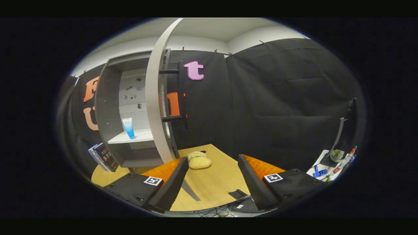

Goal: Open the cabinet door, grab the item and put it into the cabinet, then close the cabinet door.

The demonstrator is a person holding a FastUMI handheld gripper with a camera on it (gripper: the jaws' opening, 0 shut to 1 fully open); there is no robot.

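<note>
Gripper view – cabinet (112, 107) standing on a wooden table (215, 182), taken here as the landmark. Its door (155, 98) is swung wide, seen nearly edge-on, with a dark bar handle (181, 96) on the outer face. Inside the cabinet a white shelf (134, 137) carries an upright blue-and-white tube (128, 128); the rear panel above it bears several small dark marks. Leaning against the cabinet's outer side, at its foot, are a few books (103, 157). The gripper (212, 178) sits in front of the cabinet with its fingers spread apart and nothing between them – one finger (171, 186) just below the door's lower edge, the other well to the far side. The yellow plush toy (198, 160) lies on the table just beside the foot of the open door, ahead of the fingers and outside the cabinet. Well away from the cabinet, past the far finger, a white tray (321, 166) holds markers and small blue items
</note>
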